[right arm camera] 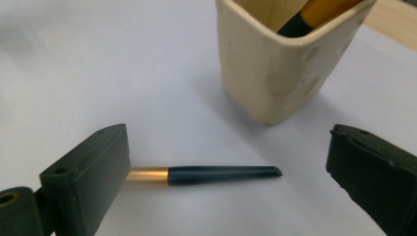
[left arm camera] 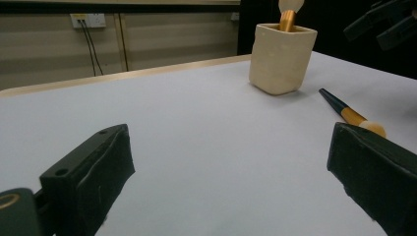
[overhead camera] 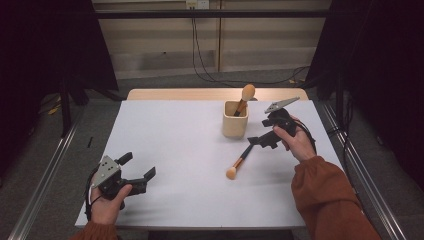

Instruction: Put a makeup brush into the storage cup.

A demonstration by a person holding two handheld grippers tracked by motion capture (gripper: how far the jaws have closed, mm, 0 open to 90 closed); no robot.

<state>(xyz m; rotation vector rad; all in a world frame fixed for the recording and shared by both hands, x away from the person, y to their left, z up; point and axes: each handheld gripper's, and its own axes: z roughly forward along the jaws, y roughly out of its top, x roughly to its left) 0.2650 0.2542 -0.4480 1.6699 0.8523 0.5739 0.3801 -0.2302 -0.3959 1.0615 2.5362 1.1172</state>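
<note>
A makeup brush [overhead camera: 239,161] lies flat on the white worktop [overhead camera: 175,150], just in front of a cream cup [overhead camera: 235,120]. Its dark tapered handle points toward the cup and its pale round tuft toward the person. A gold metal band joins handle and tuft.

The right tongs [overhead camera: 263,140] hang just above the handle end, jaws spread wide and holding nothing. The right hand [overhead camera: 297,142] is bent at the wrist so that the tongs point left and down, and a rust-coloured sleeve [overhead camera: 325,195] covers the forearm.

The cup is square with rounded corners and a matt, slightly dimpled wall. A second brush [overhead camera: 245,97] stands slanted in it, tuft up.

The left tongs [overhead camera: 138,169] rest low near the worktop's front left corner, well apart from the brush, jaws wide open and empty, pointing toward the cup.
</note>
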